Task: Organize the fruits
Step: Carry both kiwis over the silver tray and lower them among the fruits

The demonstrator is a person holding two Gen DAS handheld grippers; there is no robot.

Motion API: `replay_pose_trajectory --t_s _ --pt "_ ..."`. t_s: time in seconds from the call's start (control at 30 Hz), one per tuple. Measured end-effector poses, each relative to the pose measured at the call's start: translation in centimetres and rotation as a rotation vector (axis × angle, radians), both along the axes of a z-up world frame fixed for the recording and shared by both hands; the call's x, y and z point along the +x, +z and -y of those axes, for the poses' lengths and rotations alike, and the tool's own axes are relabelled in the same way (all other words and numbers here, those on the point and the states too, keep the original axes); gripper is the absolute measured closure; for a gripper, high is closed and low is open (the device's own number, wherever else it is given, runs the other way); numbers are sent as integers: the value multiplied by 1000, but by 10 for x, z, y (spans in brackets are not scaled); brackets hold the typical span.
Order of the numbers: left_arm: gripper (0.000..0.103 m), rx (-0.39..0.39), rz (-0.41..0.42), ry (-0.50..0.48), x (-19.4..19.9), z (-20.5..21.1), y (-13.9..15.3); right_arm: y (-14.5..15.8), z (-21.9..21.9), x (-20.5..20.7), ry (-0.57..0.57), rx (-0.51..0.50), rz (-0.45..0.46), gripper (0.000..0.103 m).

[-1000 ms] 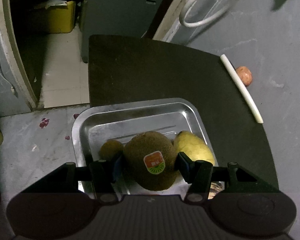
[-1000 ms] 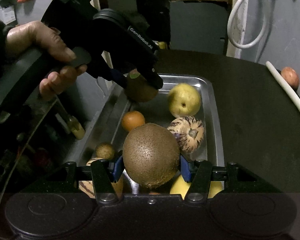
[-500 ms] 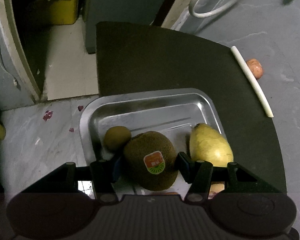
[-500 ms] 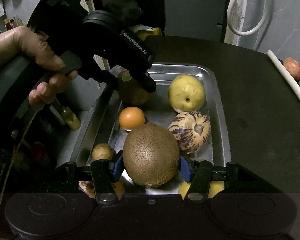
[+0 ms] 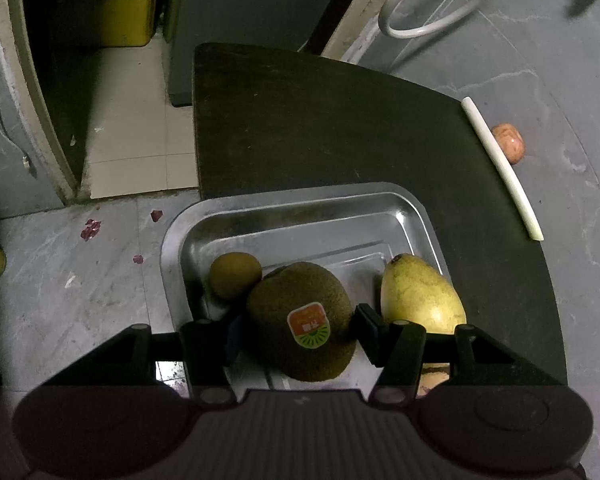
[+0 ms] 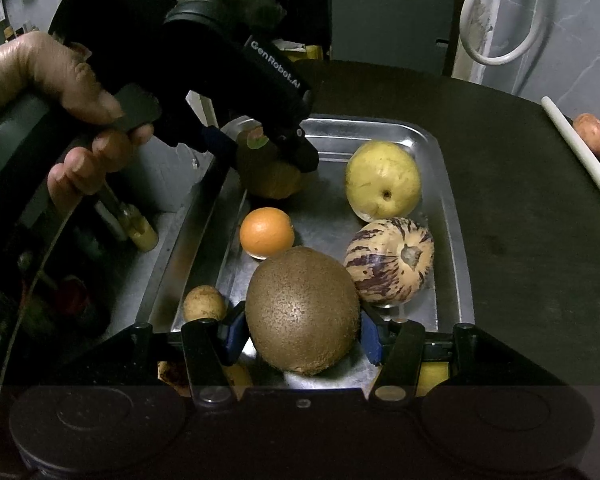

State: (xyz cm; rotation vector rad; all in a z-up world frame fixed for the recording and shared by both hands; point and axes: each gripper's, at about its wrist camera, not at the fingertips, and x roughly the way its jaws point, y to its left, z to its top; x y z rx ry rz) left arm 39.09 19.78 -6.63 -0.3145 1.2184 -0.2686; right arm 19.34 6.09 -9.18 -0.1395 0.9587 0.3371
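Tray (image 6: 452,216) holds pear (image 6: 382,179), orange (image 6: 266,233), possibly 5 more fruits.

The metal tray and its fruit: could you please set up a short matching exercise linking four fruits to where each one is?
Things:
1. stickered kiwi
2. plain kiwi
3. orange
4. reddish fruit

Places:
A. off the metal tray, behind the white stick
B. in the right gripper
C. loose in the tray
D. in the left gripper

Pairs: 1-D, 2-B, 3-C, 4-A
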Motion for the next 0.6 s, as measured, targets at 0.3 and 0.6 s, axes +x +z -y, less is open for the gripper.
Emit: replay_pose_trajectory --t_s 0.3,0.6 --pt "42 5 0 -11 1 2 0 -2 0 3 -5 5 -13 45" --pt "41 8 -4 -13 1 2 0 -2 0 3 0 9 -18 44"
